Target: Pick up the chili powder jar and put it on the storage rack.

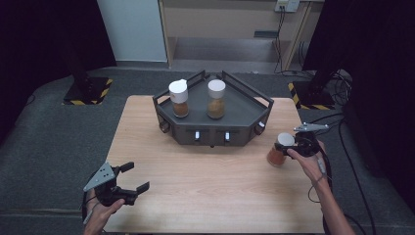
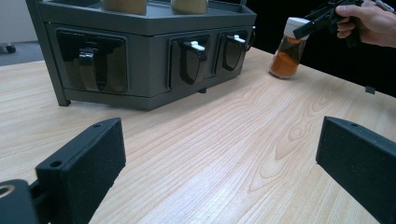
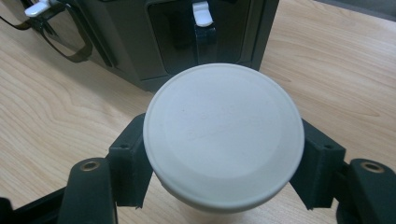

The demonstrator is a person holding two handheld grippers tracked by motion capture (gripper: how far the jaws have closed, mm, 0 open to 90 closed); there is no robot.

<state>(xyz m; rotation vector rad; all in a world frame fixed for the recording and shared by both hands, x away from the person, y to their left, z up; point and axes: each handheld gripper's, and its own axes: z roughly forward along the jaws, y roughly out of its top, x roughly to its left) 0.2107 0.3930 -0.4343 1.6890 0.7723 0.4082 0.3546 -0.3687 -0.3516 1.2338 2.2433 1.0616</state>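
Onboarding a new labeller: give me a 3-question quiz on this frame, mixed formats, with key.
1. True or false: the right tongs are shut on the white cap of a spice jar.
2. How many jars stand on the rack? A) one B) two C) three
3. Fill in: the left tongs are ____ with nothing between their jaws.

Key: 1 true, the pads press the cap's sides in the right gripper view. 2 B, a left jar and a right jar. 3 open.
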